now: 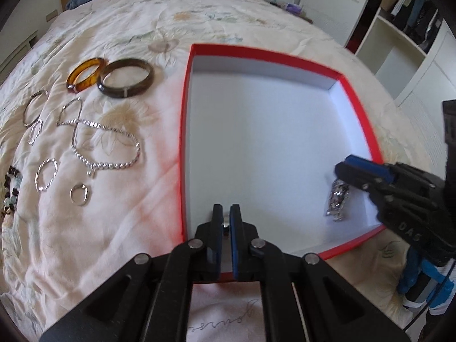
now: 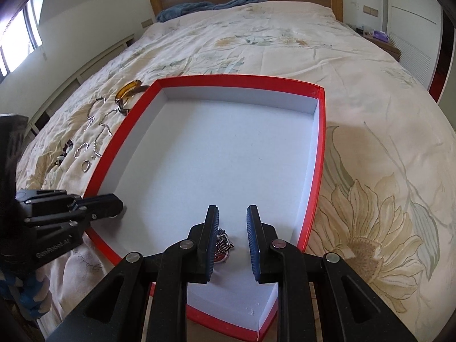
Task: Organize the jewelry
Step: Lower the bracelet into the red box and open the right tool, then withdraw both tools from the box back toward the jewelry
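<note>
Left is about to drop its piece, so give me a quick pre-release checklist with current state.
1. Left hand-held gripper shut on ring: ok.
2. Ring over the box floor, inside the rim: ok.
3. Floor under the ring bare: ok.
4. Right hand-held gripper open, chain lying between its fingers on the floor: ok.
5. The two grippers apart, at opposite near corners: ok.
6. Ring height above floor: cannot tell.

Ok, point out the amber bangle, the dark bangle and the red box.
amber bangle (image 1: 84, 74): left wrist view, on its near band.
dark bangle (image 1: 125, 77): left wrist view, on its near band.
red box (image 2: 228, 79): right wrist view, on its far rim.
</note>
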